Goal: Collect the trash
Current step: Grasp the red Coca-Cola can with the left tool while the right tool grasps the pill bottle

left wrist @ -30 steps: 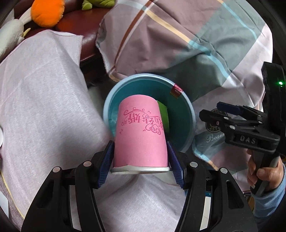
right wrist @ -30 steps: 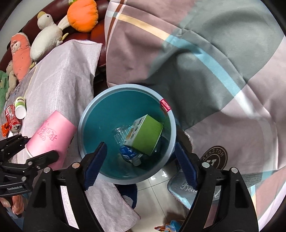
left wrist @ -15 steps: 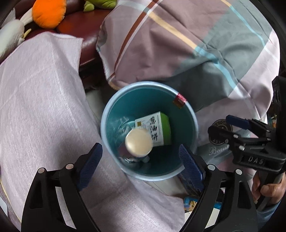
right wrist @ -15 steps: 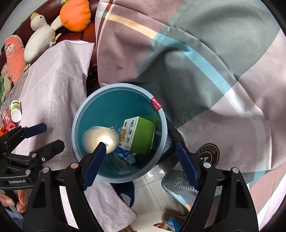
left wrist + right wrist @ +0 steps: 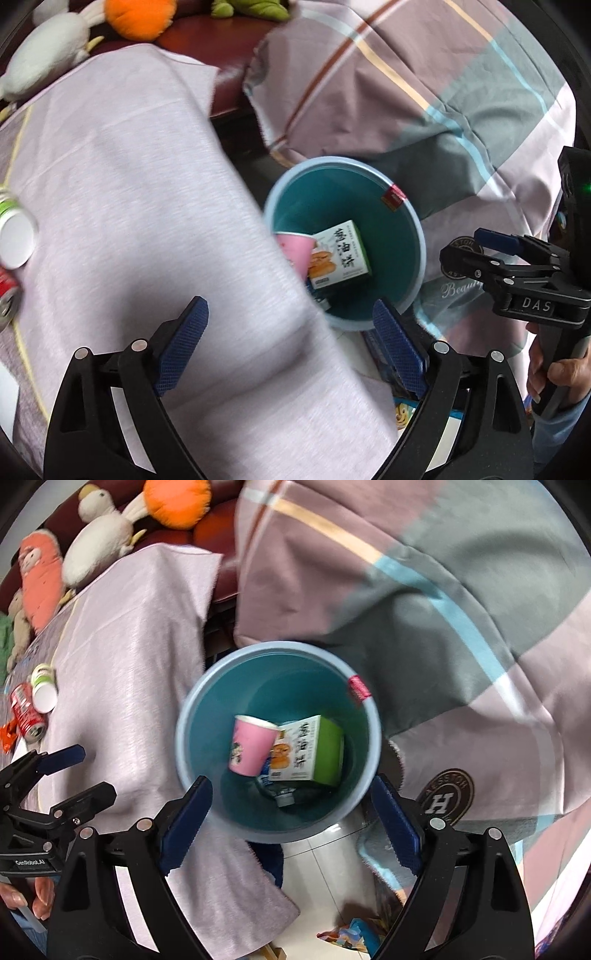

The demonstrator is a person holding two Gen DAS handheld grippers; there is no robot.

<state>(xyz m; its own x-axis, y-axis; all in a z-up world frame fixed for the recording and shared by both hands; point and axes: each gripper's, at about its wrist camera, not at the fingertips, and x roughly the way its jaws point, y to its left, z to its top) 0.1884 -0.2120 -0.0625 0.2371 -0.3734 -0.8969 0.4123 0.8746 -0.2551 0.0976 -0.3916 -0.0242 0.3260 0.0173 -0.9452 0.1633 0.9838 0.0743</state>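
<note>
Left gripper (image 5: 290, 345): jaws just opened wider, spread, nothing between.
Right gripper (image 5: 291, 823): jaws just opened wider, spread, empty, over the bin (image 5: 192, 709).
Cup (image 5: 251, 747): inside bin, leaning on box (image 5: 310, 751).
Can (image 5: 26, 714): on cloth (image 5: 129, 657), far left.

Cloth (image 5: 155, 229) perhaps half-hides pink cup (image 5: 297, 251).

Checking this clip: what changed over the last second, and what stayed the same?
The left hand-held gripper let go of the pink cup; its jaws have just been opening and nothing is between them now. The cup fell into the blue bin and leans against the green box. The right hand-held gripper opened a little wider, empty. The box, the bottle under it and the cans on the cloth stayed put.
</note>
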